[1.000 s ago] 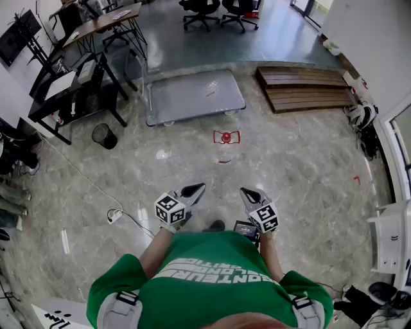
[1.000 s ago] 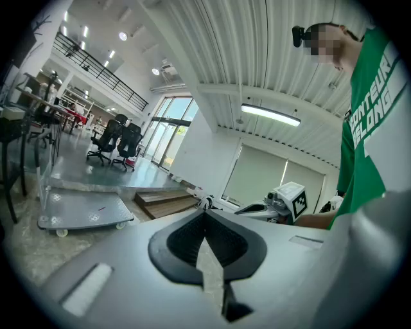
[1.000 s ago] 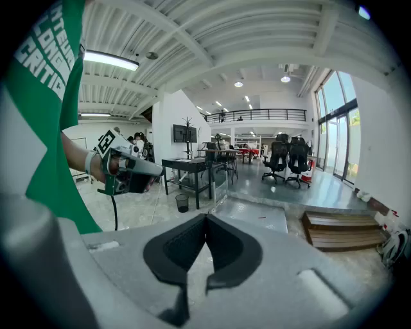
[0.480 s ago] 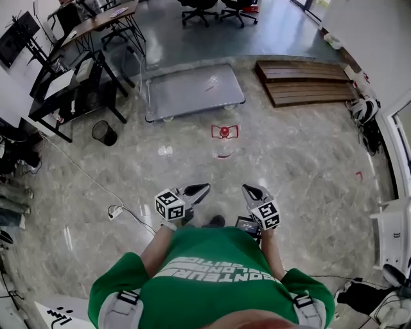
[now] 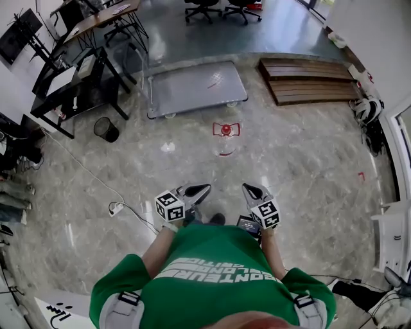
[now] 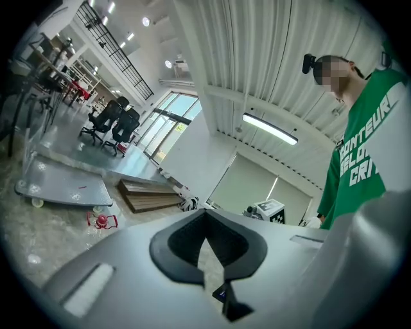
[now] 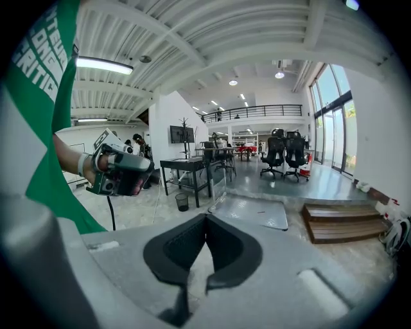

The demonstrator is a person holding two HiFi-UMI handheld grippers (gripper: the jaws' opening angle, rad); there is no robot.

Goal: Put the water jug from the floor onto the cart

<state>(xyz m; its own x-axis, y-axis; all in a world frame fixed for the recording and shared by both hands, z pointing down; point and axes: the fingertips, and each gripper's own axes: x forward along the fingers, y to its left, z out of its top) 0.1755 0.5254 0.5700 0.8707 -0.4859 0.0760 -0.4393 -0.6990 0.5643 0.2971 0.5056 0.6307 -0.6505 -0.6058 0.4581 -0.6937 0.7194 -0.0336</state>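
The water jug (image 5: 225, 130), clear with a red cap and red handle frame, stands on the marble floor just in front of the flat grey cart (image 5: 192, 87). I hold both grippers close to my body, well short of the jug. My left gripper (image 5: 204, 189) and right gripper (image 5: 246, 188) are both shut, with nothing between their jaws. The left gripper view shows the jug (image 6: 99, 220) small at the lower left and the cart (image 6: 58, 186) behind it, beyond the left gripper (image 6: 205, 212). In the right gripper view the cart (image 7: 253, 212) lies beyond the right gripper (image 7: 205, 217); the jug is hidden there.
A stack of brown wooden platforms (image 5: 311, 80) lies right of the cart. Black desks (image 5: 77, 71) and a black waste bin (image 5: 106, 129) stand at the left. A white cable with a power strip (image 5: 115, 209) runs across the floor near my left side. Office chairs (image 5: 205, 8) stand at the back.
The left gripper has shifted slightly and rolled a little; the right one has barely moved. Both stay shut. The jug and cart sit a touch higher in the head view.
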